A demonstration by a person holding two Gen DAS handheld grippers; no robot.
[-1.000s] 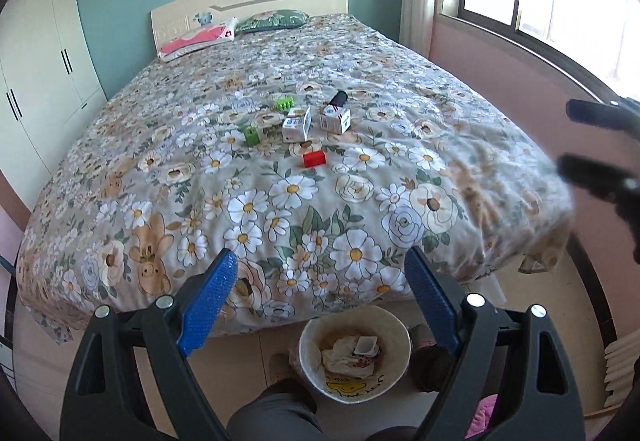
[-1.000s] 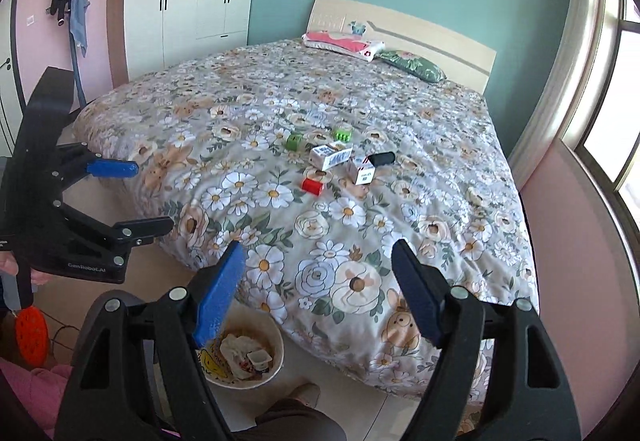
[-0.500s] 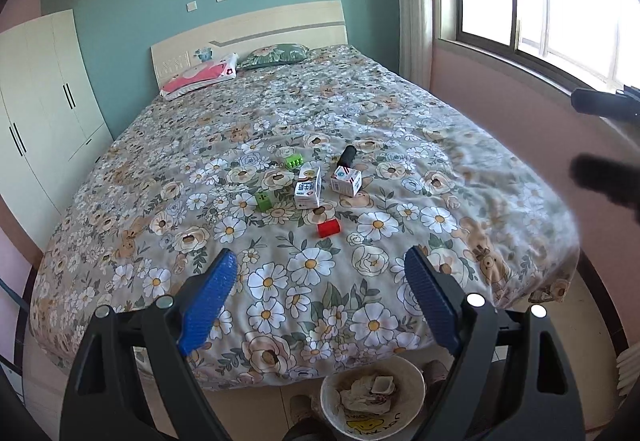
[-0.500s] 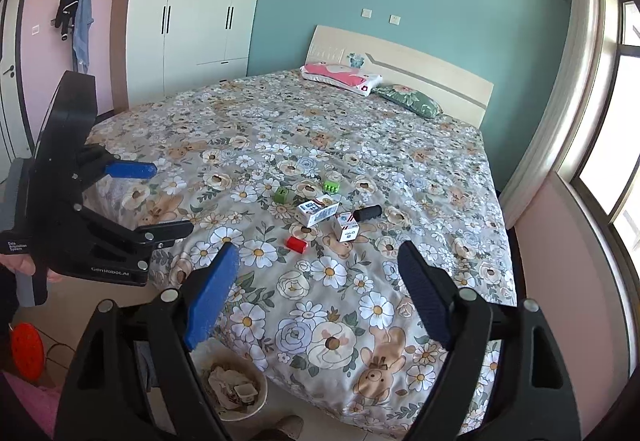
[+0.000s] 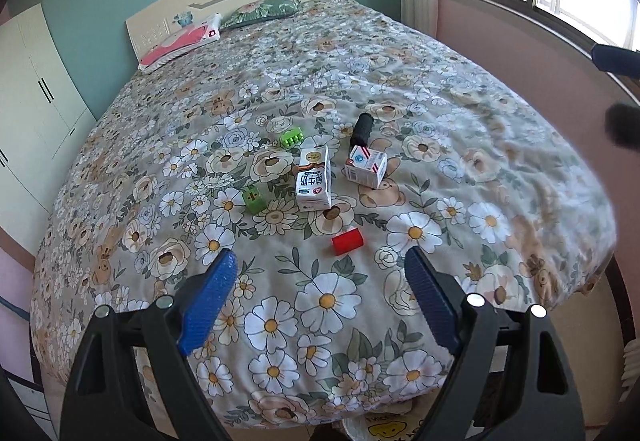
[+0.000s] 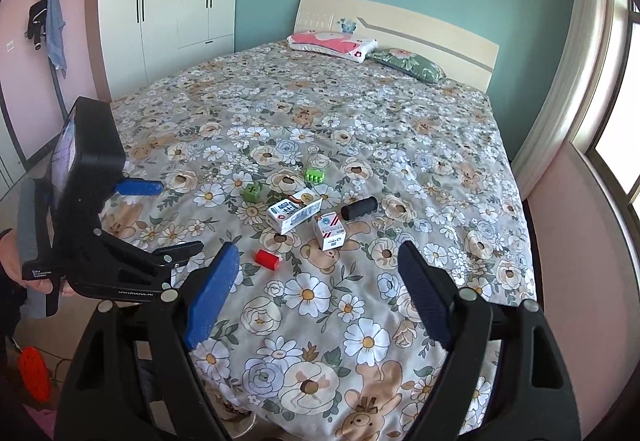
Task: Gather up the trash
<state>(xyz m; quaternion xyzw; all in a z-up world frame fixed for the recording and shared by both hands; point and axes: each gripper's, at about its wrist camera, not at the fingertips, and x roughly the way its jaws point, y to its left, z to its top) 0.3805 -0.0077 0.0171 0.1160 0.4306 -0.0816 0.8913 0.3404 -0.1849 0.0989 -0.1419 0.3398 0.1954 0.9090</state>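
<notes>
Both the left tool point(image 5: 318, 299) and right tool point(image 6: 318, 291) gape wide and empty. The milk carton point(image 5: 314, 177) and small box point(image 5: 366, 166) lie uncollected mid-bed point(image 5: 500, 129), at twelve o'clock from the left tool. Judging by this, collection of these pieces has not begun; the bin point(image 5: 380, 431) barely shows at six o'clock.

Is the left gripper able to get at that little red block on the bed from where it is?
Probably yes. The left gripper is open and empty, and the red block lies alone on the bedspread ahead of it, apart from the milk carton, with nothing between them.
</notes>
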